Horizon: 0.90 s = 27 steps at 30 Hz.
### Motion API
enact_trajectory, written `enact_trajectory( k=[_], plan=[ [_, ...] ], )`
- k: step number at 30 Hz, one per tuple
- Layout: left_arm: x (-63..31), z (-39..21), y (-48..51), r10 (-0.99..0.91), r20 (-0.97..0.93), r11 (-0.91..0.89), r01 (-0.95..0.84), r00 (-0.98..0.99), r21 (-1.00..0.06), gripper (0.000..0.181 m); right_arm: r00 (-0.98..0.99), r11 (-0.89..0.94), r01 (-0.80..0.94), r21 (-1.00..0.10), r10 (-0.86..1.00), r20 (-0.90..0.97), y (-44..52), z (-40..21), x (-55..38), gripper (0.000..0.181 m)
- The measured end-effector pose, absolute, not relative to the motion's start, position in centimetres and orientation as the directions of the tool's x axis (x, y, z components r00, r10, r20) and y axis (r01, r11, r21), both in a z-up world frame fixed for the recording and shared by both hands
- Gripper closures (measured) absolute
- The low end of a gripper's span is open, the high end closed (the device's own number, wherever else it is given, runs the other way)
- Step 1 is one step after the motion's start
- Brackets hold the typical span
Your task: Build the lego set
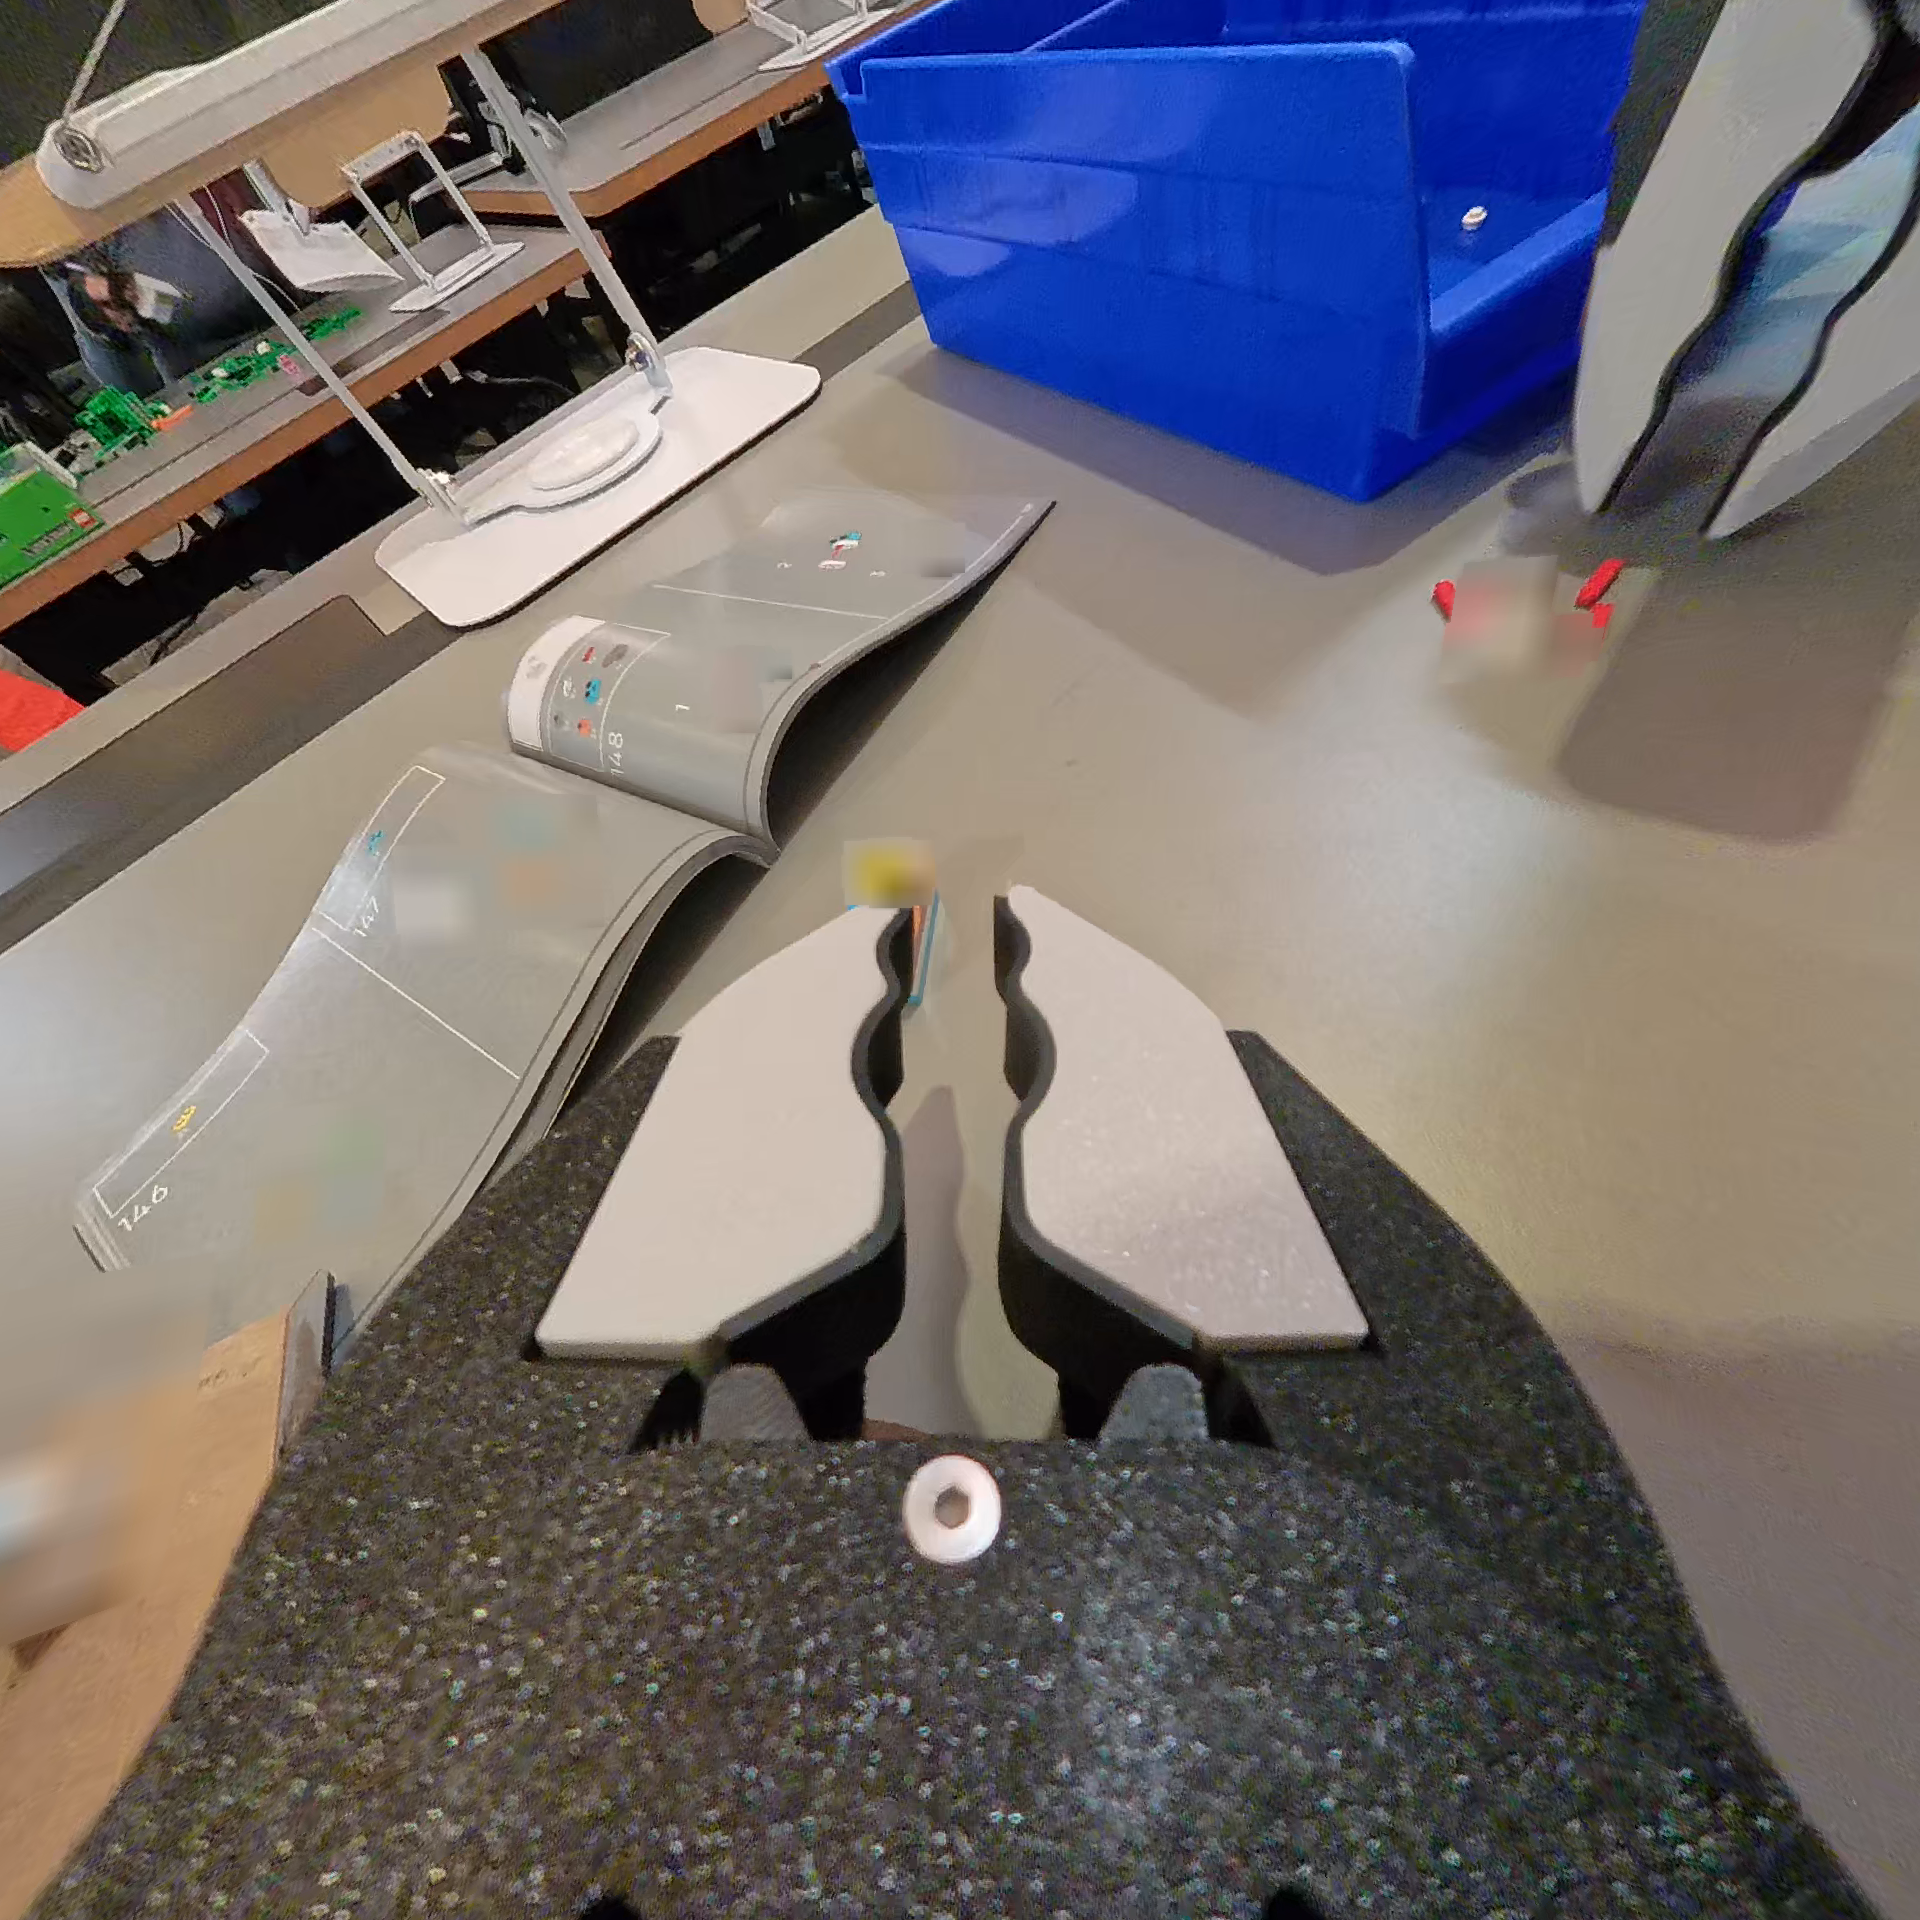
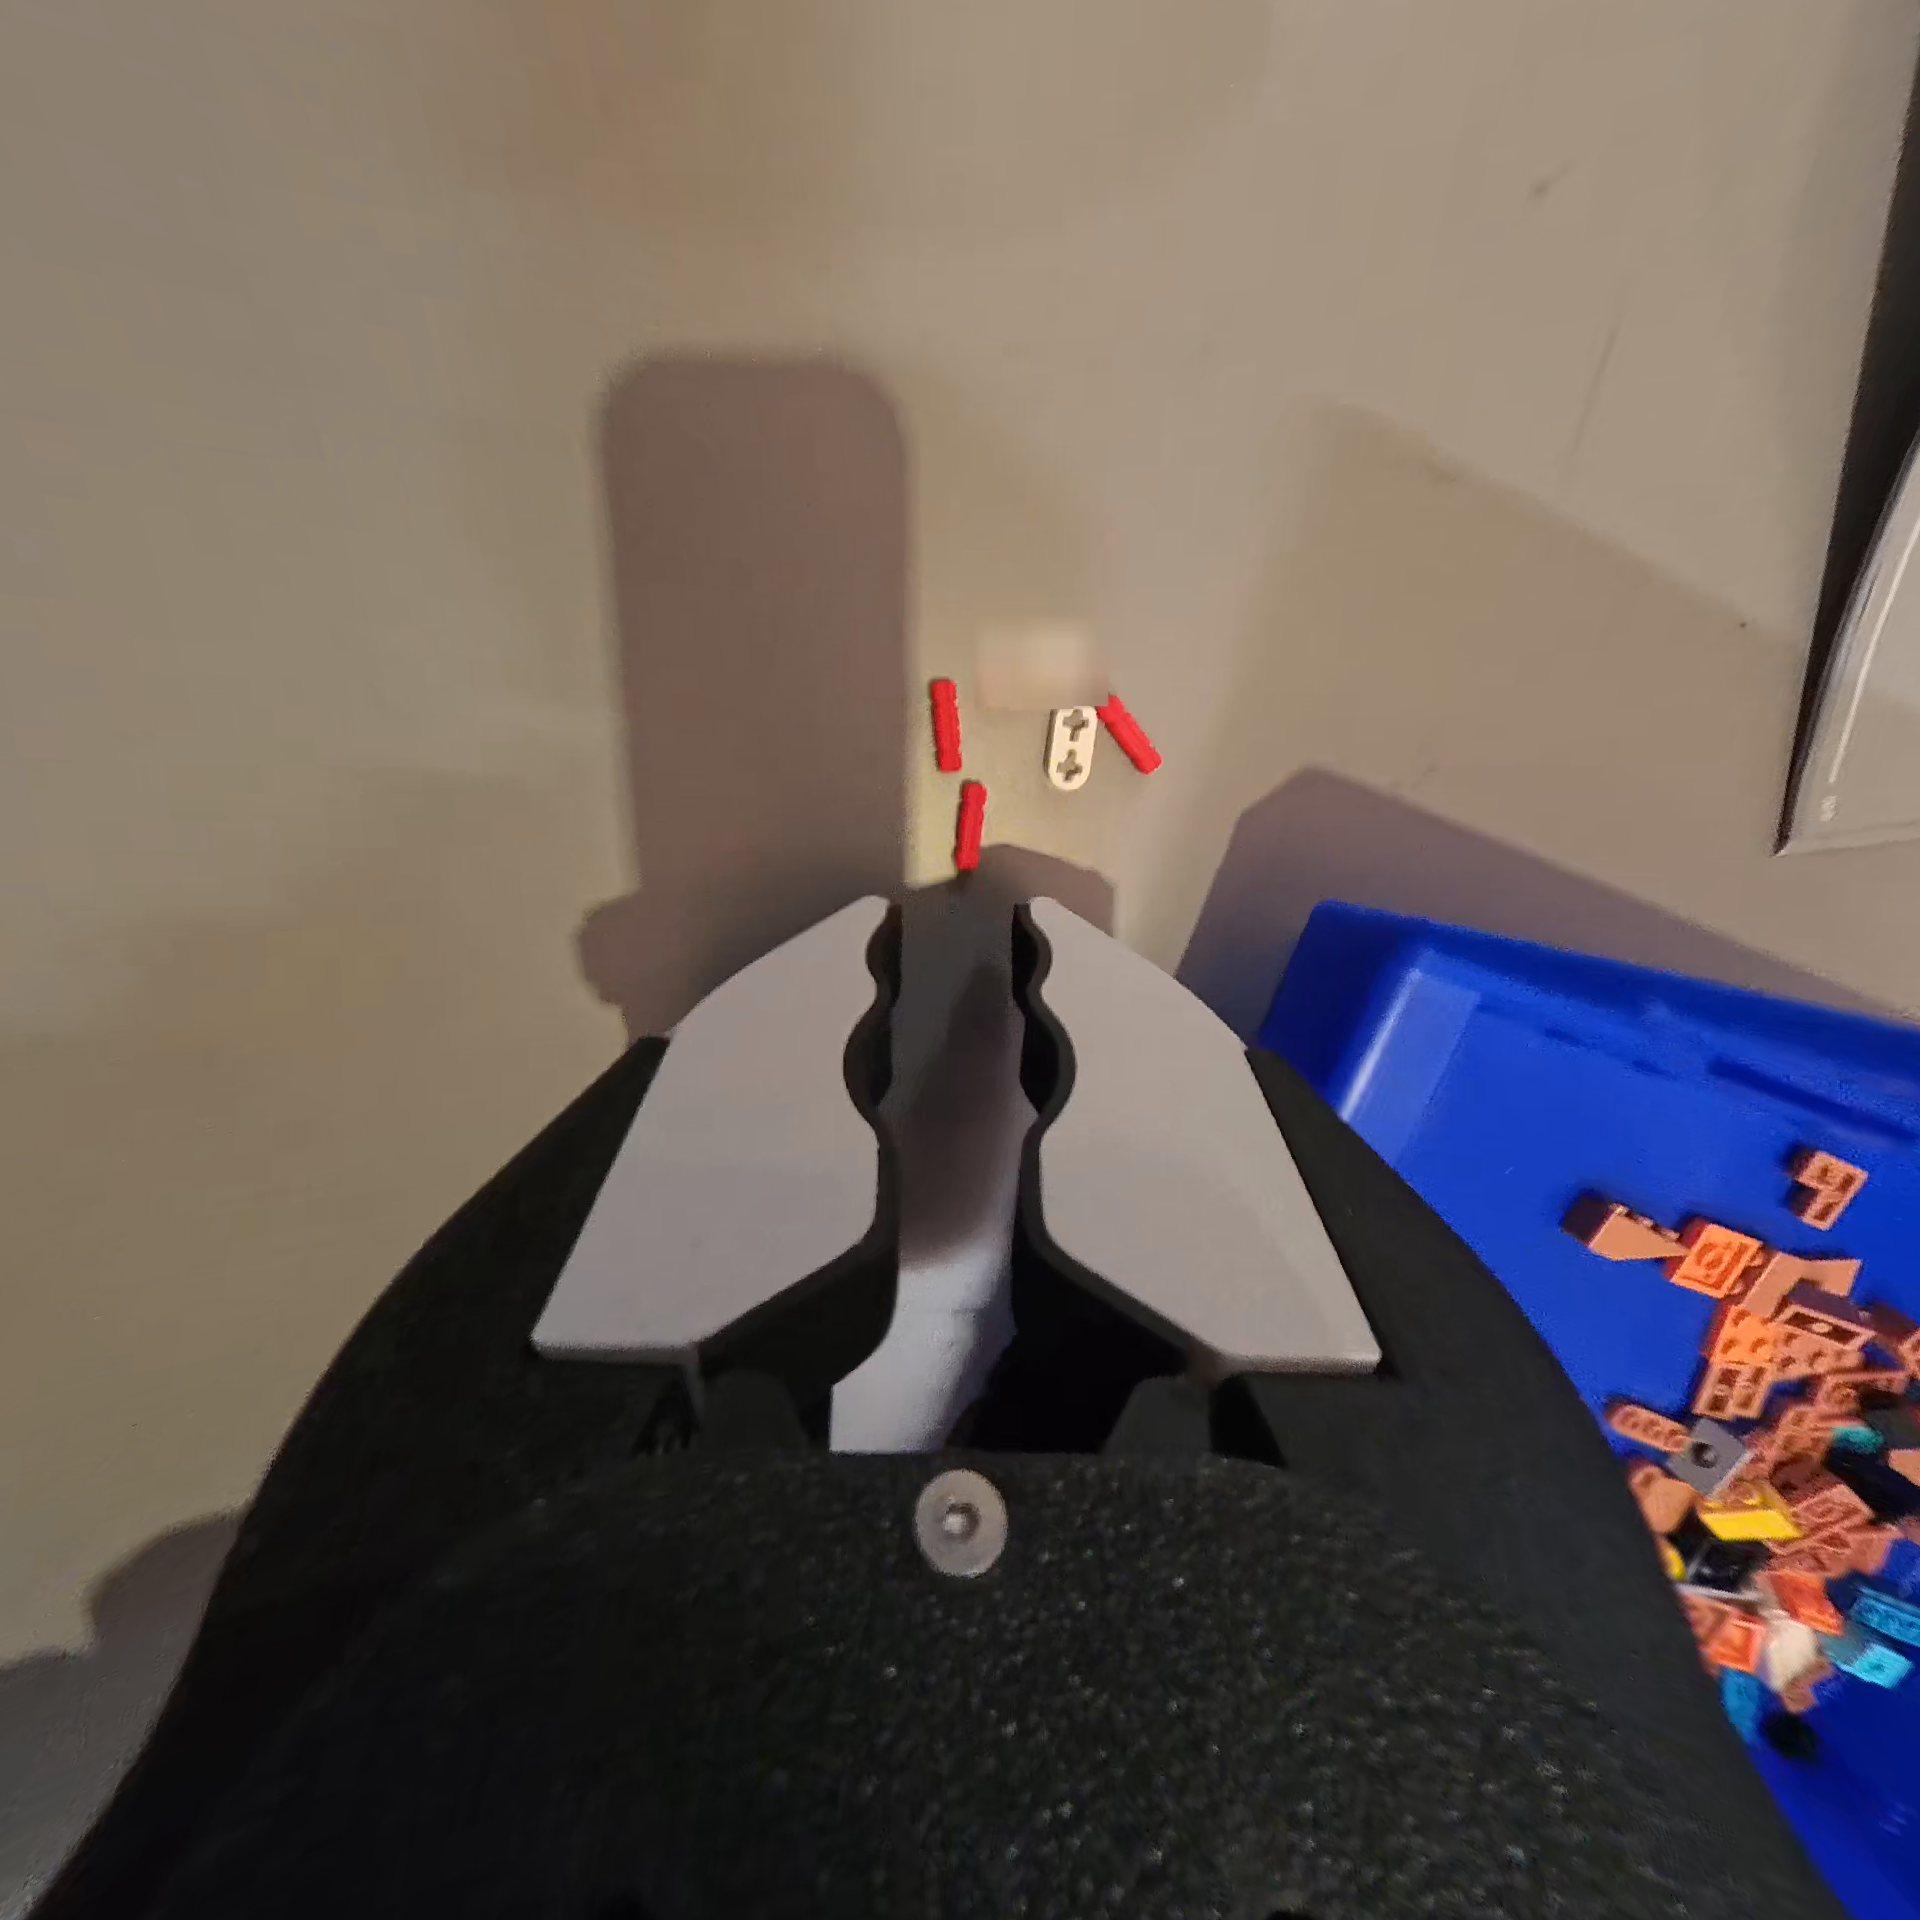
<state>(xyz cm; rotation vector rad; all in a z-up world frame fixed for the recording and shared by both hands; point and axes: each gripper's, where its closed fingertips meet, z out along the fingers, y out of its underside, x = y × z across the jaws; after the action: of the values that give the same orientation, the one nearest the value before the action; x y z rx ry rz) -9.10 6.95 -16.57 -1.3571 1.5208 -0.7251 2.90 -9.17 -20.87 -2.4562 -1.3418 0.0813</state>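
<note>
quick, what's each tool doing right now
Left tool: open, holding nothing.
Right tool: open, holding nothing.

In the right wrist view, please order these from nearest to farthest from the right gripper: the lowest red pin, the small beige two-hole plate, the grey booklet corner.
1. The lowest red pin, on the table just beyond the right gripper.
2. The small beige two-hole plate, slightly farther, a little right.
3. The grey booklet corner, far right edge.
</note>
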Motion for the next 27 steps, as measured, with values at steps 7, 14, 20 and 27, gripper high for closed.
enact_trajectory(
  k=[7, 14, 20, 27],
  plan=[
    [-9.0, -16.5, 7.9, -0.962, -0.259, 0.199, -0.415, 0.092, -0.888, 0.167, 0.538, -0.48, 0.781, -0.399, 0.842, 0.042, -11.5, -13.8, 8.4, 0.159],
    [-8.9, -16.0, 10.0, -0.942, -0.287, 0.2, -0.397, 0.174, -0.896, 0.167, 0.435, -0.424, 0.89, -0.165, 0.9, 0.031, -11.6, -14.5, 20.0, 0.149],
    [-9.1, -15.2, 11.1, -0.923, -0.318, 0.23, -0.351, 0.219, -0.908, 0.167, 0.332, -0.335, 0.926, -0.175, 0.942, -0.049, -10.3, -15.3, 20.9, 0.149],
    [-8.8, -15.7, 11.3, -0.899, -0.381, 0.277, -0.39, 0.218, -0.878, 0.167, 0.218, -0.245, 0.955, -0.167, 0.962, -0.164, -11.5, -17.2, 19.4, 0.149]
  ],
)
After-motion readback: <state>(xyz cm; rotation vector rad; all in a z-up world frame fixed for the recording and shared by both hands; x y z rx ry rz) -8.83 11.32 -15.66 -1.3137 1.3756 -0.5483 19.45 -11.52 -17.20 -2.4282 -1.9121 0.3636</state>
